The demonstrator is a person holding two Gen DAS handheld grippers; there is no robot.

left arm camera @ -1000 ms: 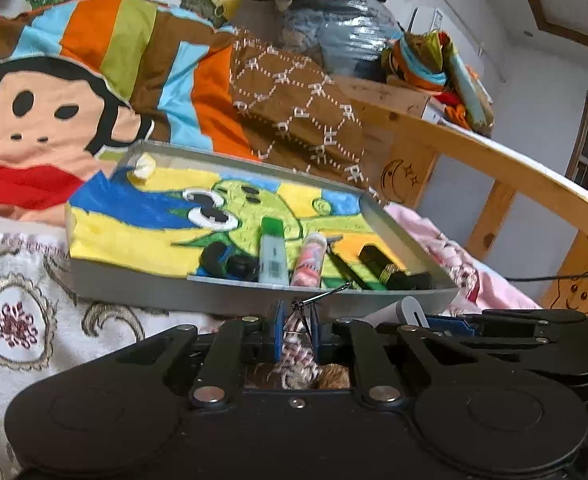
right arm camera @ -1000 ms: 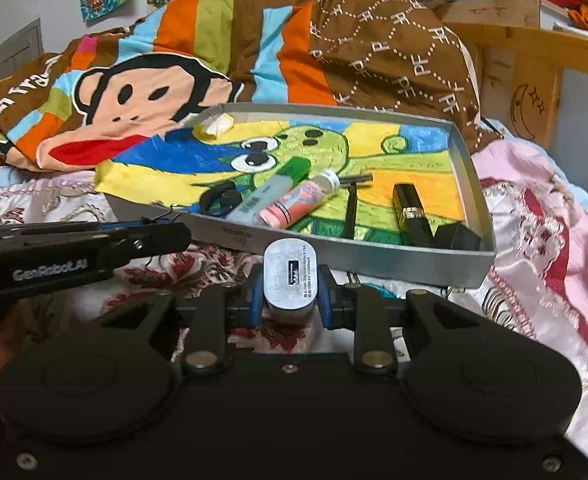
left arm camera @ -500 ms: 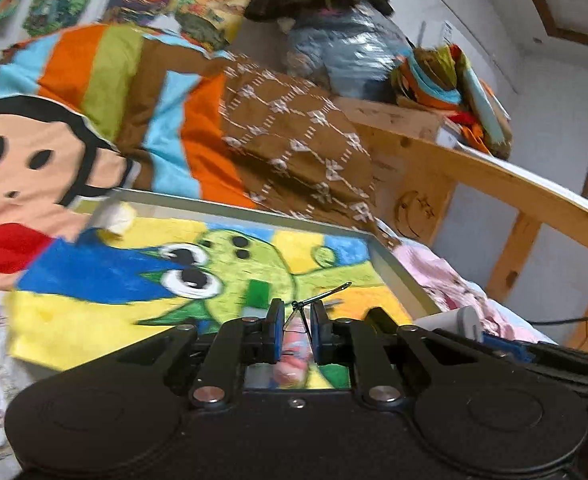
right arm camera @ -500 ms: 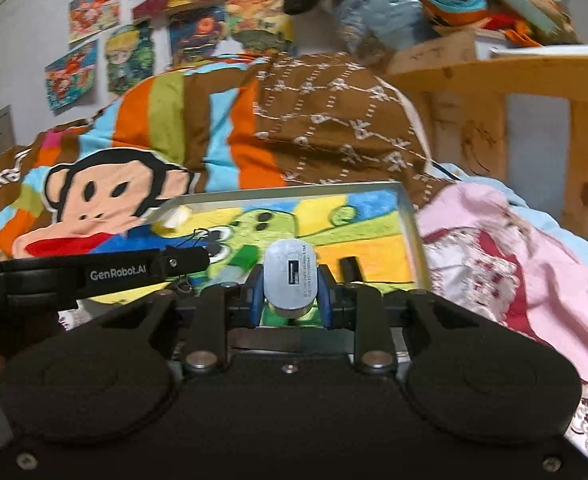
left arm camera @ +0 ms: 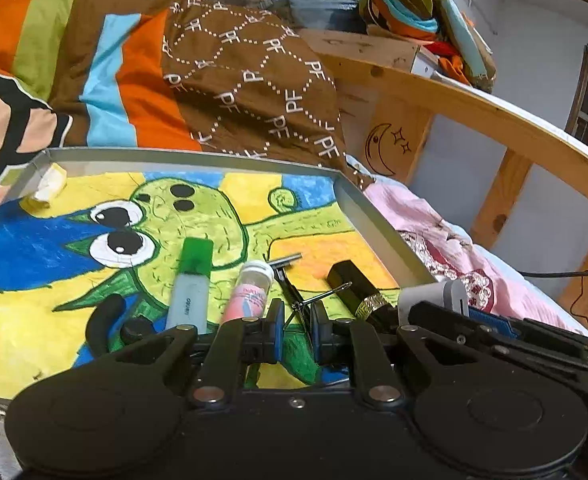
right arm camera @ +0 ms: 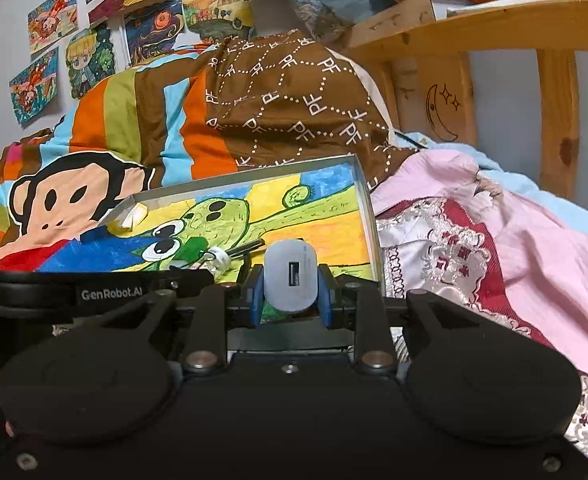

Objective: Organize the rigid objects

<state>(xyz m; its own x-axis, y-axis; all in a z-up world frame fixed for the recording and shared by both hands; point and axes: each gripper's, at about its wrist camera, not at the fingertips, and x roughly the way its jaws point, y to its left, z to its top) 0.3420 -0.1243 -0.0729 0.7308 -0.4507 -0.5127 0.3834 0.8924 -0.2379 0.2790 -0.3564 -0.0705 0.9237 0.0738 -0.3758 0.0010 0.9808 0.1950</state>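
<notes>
Tray (left arm camera: pixel 377 224), grey metal and shallow, fills the middle of the left wrist view; its floor is lined with a painted picture of a green big-eyed creature on yellow and blue. Along the lower part of that floor lie the loose things in a rough row: a black curved piece (left arm camera: pixel 102 320) at lower left, a glue stick (left arm camera: pixel 192 280) with a green cap, a pink tube (left arm camera: pixel 250 292) with a white cap just right of it, a thin razor (left arm camera: pixel 286 270), and a black lipstick (left arm camera: pixel 353 288) with a gold band nearest the tray's right wall. A crumpled pale scrap (left arm camera: pixel 48 186) sits in the upper left corner of the tray.

The left gripper (left arm camera: pixel 297 326), at bottom centre of its view, is drawn narrow with its blue pads (left arm camera: pixel 278 324) pinching a thin wire clip (left arm camera: pixel 317 300), whose prong sticks up and right over the tray. The right gripper (right arm camera: pixel 290 292) is closed on a grey charger plug (right arm camera: pixel 290 280), its port facing the camera, held low over the tray's near right corner; the same plug shows at right centre of the left view.

The tray rests on a bed. A striped monkey-print blanket (right arm camera: pixel 94 184) and a brown patterned cloth (right arm camera: pixel 290 112) rise behind it, a pink bedspread (right arm camera: pixel 513 248) lies to the right, and a wooden bed frame (right arm camera: pixel 473 36) crosses the upper right. Posters (right arm camera: pixel 66 48) hang at upper left of the right wrist view.
</notes>
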